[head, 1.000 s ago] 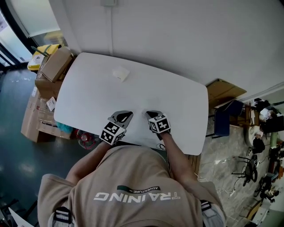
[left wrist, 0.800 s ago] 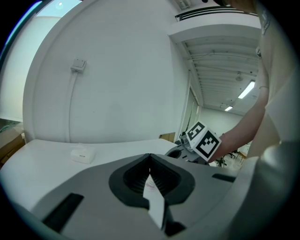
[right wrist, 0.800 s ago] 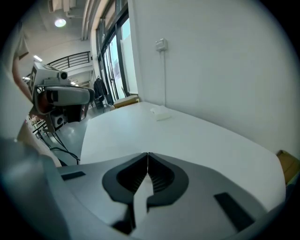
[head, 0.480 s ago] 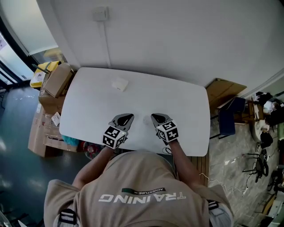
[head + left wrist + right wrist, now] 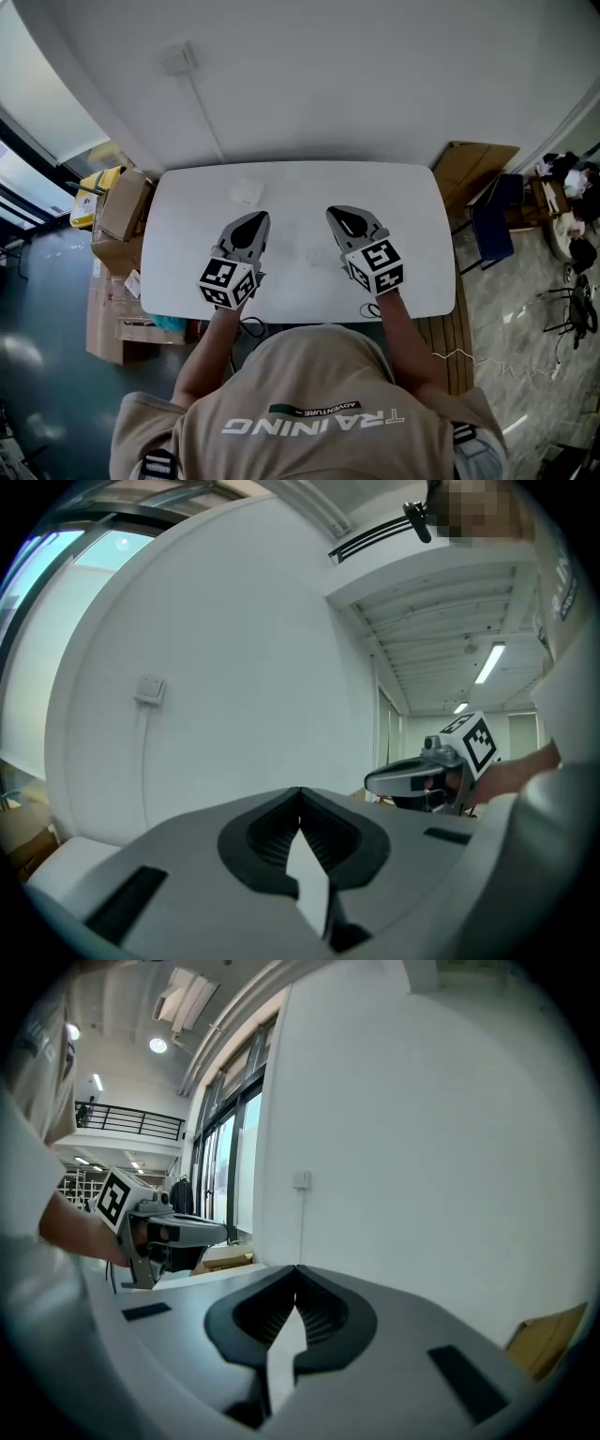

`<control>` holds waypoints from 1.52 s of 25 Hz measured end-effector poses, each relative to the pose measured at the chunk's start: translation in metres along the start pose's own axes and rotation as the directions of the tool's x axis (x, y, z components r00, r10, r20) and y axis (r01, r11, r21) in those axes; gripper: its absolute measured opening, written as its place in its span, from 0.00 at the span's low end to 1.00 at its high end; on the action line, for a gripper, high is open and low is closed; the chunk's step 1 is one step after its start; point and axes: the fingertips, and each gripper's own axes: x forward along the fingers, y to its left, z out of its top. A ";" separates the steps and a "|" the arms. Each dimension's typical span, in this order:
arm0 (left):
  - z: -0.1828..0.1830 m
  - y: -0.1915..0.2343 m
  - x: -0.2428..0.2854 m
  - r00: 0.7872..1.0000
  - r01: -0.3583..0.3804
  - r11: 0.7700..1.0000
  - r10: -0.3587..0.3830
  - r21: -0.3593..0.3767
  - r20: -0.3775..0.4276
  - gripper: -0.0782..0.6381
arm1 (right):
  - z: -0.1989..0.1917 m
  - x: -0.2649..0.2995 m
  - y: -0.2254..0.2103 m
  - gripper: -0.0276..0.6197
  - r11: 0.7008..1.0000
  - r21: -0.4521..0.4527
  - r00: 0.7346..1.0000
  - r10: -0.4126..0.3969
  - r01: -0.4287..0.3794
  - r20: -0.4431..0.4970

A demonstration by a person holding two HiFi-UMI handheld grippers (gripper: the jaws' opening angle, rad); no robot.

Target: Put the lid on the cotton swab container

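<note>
A small white box, apparently the cotton swab container (image 5: 247, 193), lies at the far left of the white table (image 5: 412, 202). A faint small round thing (image 5: 314, 253), maybe the lid, rests on the table between my two grippers; it is too small to tell. My left gripper (image 5: 255, 217) is held over the table's middle left, shut, with nothing in it. My right gripper (image 5: 339, 212) hovers at the middle right, also shut and empty. In the left gripper view the jaws (image 5: 300, 789) meet at the tips and point at the wall. The right gripper view shows the same (image 5: 297, 1267).
Cardboard boxes (image 5: 122, 206) stand on the floor left of the table, and flat cardboard (image 5: 473, 169) and a blue chair (image 5: 495, 223) to its right. The wall behind carries a small white box with a cable (image 5: 178, 58).
Both grippers have risen from the table's near edge and moved forward over its middle. The head view has swung toward the wall. Both stay shut.
</note>
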 end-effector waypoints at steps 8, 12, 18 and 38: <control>0.039 -0.018 0.012 0.997 0.030 0.998 -0.033 0.048 0.065 0.13 | 0.046 -0.027 -0.013 0.07 0.999 0.012 0.988 -0.047 0.046 0.144; 0.041 -0.023 0.016 0.996 0.042 0.997 -0.046 0.058 0.070 0.13 | 0.052 -0.032 -0.020 0.07 0.998 0.024 0.984 -0.069 0.065 0.166; 0.046 -0.023 0.019 0.996 0.041 0.997 -0.046 0.065 0.075 0.13 | 0.058 -0.037 -0.024 0.07 0.997 0.019 0.980 -0.080 0.078 0.183; 0.049 -0.016 0.029 0.996 0.038 0.999 -0.041 0.033 0.083 0.13 | 0.057 -0.026 -0.022 0.07 0.999 -0.034 0.986 -0.031 0.037 0.164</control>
